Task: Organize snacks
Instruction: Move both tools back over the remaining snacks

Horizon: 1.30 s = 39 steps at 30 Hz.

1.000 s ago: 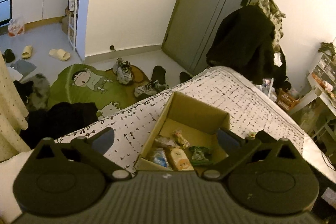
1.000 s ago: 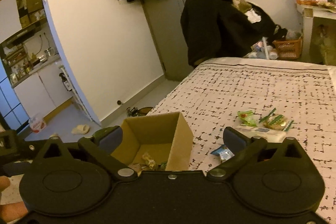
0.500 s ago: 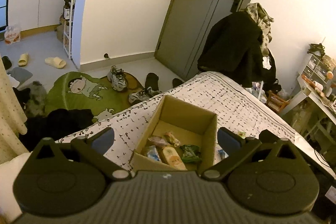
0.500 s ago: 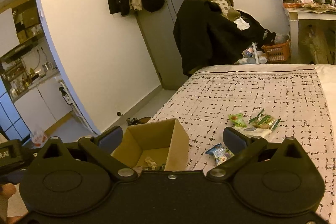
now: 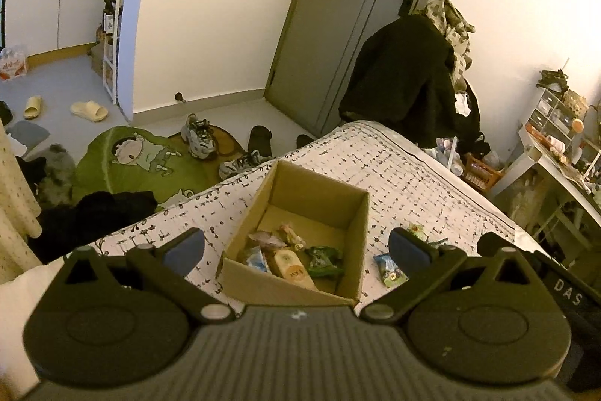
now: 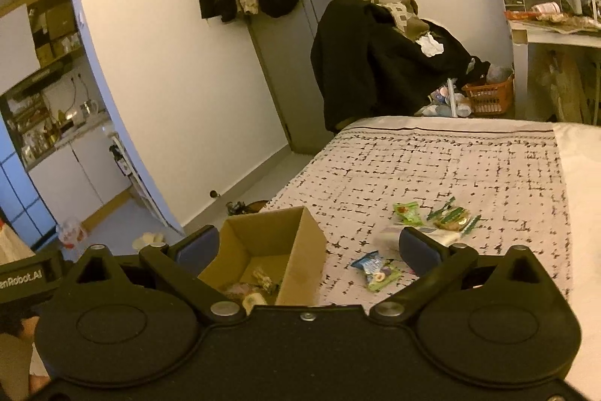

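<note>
Several snack packets point(image 6: 432, 218) loose on bed point(image 6: 469, 168) | both jaws wide, empty | approach nearest packet point(image 6: 377, 271) low, then cardboard box point(image 6: 270, 243).

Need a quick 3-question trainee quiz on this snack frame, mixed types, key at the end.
1. True or false: the cardboard box already holds snacks.
2. The blue-and-green packet lies: A) inside the box, B) on the bedspread beside the box, C) on the floor.
3. Fill in: the left claw and right claw are both ____.

Key: 1 true; 2 B; 3 open, each holding nothing.
</note>
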Each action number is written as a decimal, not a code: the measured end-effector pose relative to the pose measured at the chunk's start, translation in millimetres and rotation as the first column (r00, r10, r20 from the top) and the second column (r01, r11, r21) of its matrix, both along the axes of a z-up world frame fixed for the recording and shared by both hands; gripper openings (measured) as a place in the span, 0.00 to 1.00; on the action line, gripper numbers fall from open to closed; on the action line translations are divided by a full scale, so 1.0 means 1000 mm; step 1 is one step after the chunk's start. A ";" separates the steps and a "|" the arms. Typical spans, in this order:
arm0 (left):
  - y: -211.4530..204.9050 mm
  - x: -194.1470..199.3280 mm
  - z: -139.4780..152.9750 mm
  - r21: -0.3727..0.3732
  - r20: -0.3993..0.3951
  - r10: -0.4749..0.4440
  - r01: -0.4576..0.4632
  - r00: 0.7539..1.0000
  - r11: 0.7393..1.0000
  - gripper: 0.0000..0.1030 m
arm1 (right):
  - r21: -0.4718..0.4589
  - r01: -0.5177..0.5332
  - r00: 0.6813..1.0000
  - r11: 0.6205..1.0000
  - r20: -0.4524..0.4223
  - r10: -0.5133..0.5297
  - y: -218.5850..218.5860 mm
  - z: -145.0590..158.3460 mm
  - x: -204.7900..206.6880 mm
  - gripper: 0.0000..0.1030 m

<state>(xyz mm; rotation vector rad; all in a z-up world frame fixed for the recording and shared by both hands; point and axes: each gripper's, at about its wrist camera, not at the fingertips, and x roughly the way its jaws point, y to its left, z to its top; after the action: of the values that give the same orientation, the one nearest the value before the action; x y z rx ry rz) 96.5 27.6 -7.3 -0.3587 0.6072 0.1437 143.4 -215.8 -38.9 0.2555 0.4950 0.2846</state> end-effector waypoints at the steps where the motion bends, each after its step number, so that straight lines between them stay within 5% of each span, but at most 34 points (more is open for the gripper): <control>1: -0.001 0.001 0.000 -0.001 -0.003 0.000 0.000 1.000 1.000 1.00 | -0.007 -0.005 1.000 1.000 0.001 0.005 -0.001 0.001 -0.001 1.00; 39: -0.048 0.042 -0.029 -0.012 -0.035 -0.033 0.032 0.999 0.999 0.99 | -0.028 0.016 0.998 0.999 -0.064 -0.017 -0.049 -0.014 0.027 1.00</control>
<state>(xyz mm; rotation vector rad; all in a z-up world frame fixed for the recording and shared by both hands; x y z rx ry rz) 138.5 -20.4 -36.8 -0.3580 0.6484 0.1155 170.3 -265.1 -53.4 0.2425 0.5601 0.2539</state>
